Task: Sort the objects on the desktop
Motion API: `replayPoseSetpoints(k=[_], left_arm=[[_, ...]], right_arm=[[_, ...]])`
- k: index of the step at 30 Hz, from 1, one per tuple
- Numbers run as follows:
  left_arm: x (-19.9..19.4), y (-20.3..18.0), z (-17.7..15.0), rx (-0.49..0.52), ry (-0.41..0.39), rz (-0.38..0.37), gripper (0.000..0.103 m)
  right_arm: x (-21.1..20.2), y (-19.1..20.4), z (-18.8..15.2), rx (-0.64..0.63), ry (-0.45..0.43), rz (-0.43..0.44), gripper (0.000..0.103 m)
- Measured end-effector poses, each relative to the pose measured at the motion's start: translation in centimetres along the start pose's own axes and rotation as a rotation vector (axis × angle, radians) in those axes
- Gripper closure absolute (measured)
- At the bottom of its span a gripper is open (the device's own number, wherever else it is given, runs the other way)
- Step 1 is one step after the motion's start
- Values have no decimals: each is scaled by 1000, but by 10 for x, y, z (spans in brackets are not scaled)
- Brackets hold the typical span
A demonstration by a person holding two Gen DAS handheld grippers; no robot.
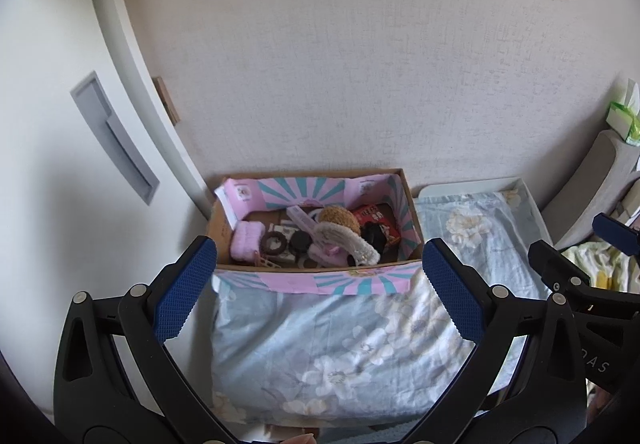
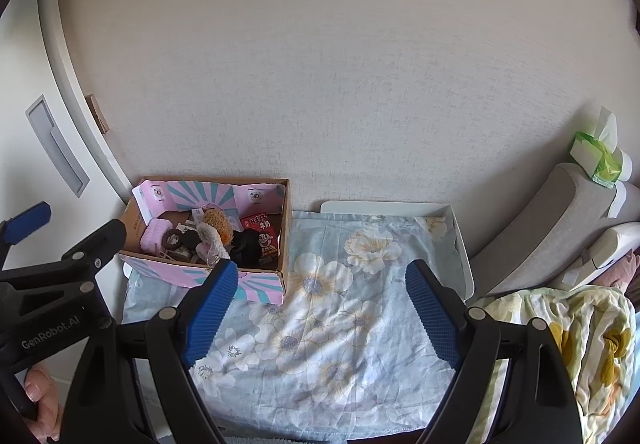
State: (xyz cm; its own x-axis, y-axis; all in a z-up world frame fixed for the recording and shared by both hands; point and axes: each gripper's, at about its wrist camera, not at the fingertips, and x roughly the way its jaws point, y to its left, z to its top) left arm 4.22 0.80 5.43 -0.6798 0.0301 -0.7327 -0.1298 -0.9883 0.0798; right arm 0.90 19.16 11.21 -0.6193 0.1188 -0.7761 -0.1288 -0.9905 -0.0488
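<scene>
Many small objects already lie inside the cardboard box (image 1: 316,224), which stands at the back left of the small table (image 2: 460,240), against the wall. The flowered cloth (image 2: 328,308) that covers the table is bare of loose things, so I judge the sorting to be nearly finished or perhaps finished; whether something waits outside the views, I cannot tell.

Both tools are idle. The left gripper (image 1: 320,296) hangs before the box with its jaws spread wide and nothing between them. The right gripper (image 2: 320,316) hovers above the bare cloth, also spread and empty.

In the box I see a pink fluffy pouch (image 1: 248,238), a dark ring (image 1: 274,242), a brown plush ball (image 1: 340,220), a cream furry band (image 1: 352,240) and a red printed packet (image 1: 374,220). The box is stiff brown card with pink and teal striped paper on its flaps. The cloth is thin, soft and a little wrinkled. The gripper pads are blue ribbed rubber.
</scene>
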Motion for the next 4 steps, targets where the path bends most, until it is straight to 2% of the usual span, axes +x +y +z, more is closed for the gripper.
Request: replayPoseSetpoints(k=[4], left_arm=[[-2, 1, 0, -4, -11, -5, 1]], right_arm=[[1, 0, 0, -1, 1, 3, 19]])
